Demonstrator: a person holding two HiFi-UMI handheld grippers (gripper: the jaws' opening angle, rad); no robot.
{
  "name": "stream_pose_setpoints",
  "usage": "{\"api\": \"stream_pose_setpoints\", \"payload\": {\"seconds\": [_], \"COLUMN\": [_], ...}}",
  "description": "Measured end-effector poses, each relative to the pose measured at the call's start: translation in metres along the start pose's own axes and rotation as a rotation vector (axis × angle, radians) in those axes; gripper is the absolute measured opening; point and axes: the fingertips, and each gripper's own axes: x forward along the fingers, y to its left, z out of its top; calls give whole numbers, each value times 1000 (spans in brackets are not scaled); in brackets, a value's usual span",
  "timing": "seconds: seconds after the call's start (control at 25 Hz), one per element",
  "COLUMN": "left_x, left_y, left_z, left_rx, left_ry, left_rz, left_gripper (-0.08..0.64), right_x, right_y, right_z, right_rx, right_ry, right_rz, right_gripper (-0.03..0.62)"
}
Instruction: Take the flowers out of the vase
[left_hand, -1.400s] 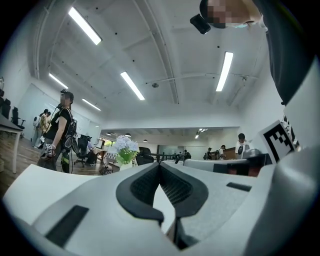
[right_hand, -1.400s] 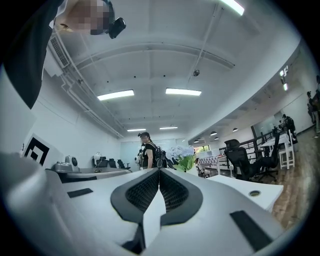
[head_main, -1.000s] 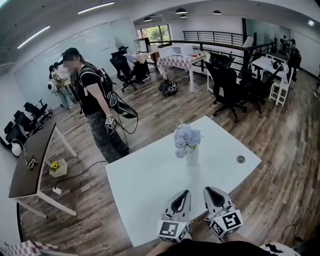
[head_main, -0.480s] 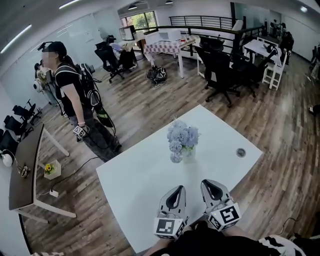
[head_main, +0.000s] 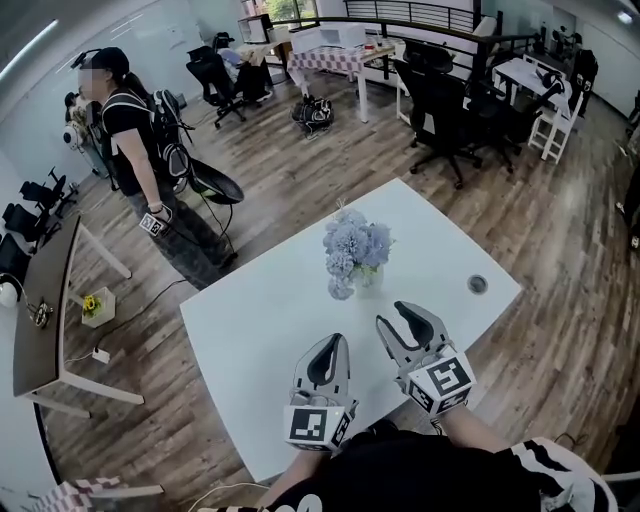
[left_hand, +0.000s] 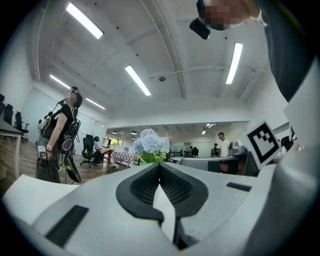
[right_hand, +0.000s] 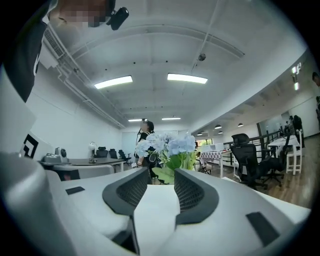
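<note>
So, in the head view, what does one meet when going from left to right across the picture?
Dark desk, standing person, blue flowers in the vase, round hole in the white table.

A smooth, matt white worktop (head_main: 250, 330) stands on a wood-plank floor (head_main: 300, 165) whose brown boards carry a light gloss. The left hand-held gripper (head_main: 334, 340) has a matt, pale-grey plastic shell, and its pads (left_hand: 136, 189) are black, ribbed and rubbery-looking. The flowers (head_main: 355, 245) show soft, papery pale-blue petals above waxy green leaves. They sit in a smooth whitish vase (head_main: 368, 279) whose material cannot be told. In the background hangs a checked cloth (head_main: 325, 62), beside black office chairs (head_main: 445, 120) of matt finish.
</note>
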Motion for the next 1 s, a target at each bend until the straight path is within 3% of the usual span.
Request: {"api": "stream_pose_setpoints", "payload": {"seconds": [0.32,0.52,0.84,1.0], "left_x": [1,-9,-14,-20], "left_y": [10,23,36,41], "left_z": [4,-3,12,11], "left_rx": [29,33,19,22], "left_ry": [11,61,-17,-18], "left_rz": [42,90,134,148], "left_gripper": [5,5,5,5], "right_x": [50,72,97,106], "right_y": [-35,-50,-53,-48], "right_z": [-6,-15,-10,-8], "right_rx": [-21,-58,-106,-105], "right_ry": [33,57,67,48], "right_rz": [-23,-35,-19,32], "right_gripper": [264,276,279,279]}}
